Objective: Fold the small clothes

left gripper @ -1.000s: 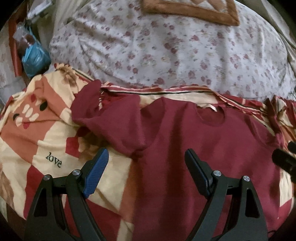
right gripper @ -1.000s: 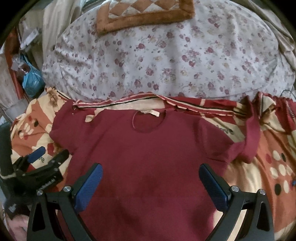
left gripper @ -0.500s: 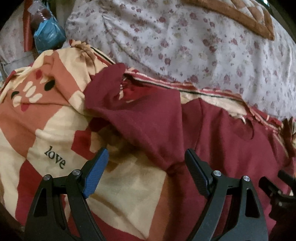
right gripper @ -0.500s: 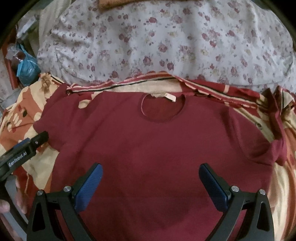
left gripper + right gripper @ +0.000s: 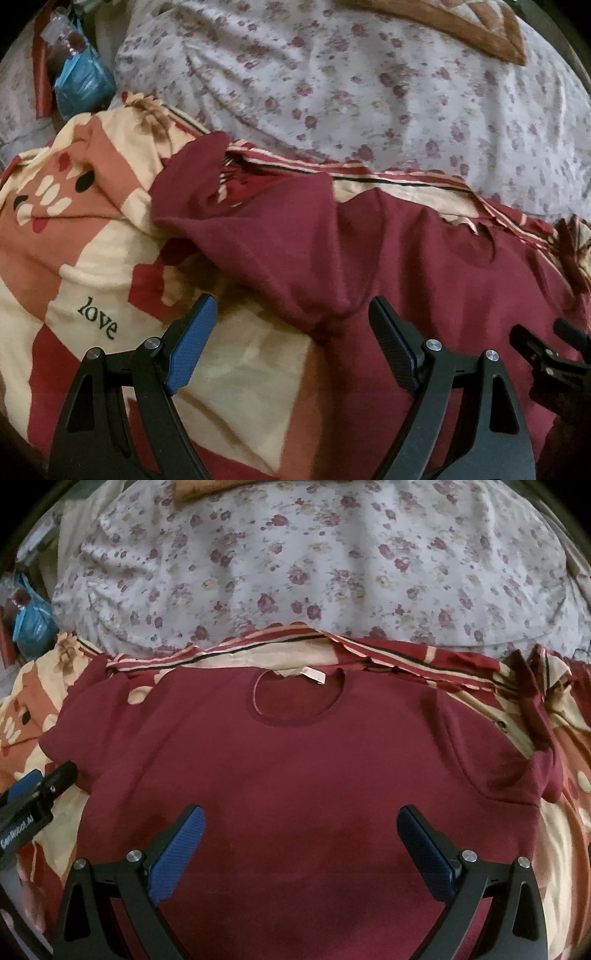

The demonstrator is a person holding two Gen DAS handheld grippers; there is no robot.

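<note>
Red shirt lies flat on the bed, folding not yet begun.

The left gripper (image 5: 291,332), jaws apart and empty, hangs by the rumpled left sleeve (image 5: 236,221); a grasp there seems next. The right gripper (image 5: 301,843), also apart, hovers over the shirt (image 5: 295,768). Under it a patterned blanket (image 5: 92,266), behind it a flowered quilt (image 5: 295,561).

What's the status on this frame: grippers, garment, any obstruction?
Left gripper open, empty, at rumpled left sleeve. Right gripper open, empty, over dark red short-sleeved T-shirt, spread flat, unfolded, on patterned blanket. Nothing in the way.
</note>
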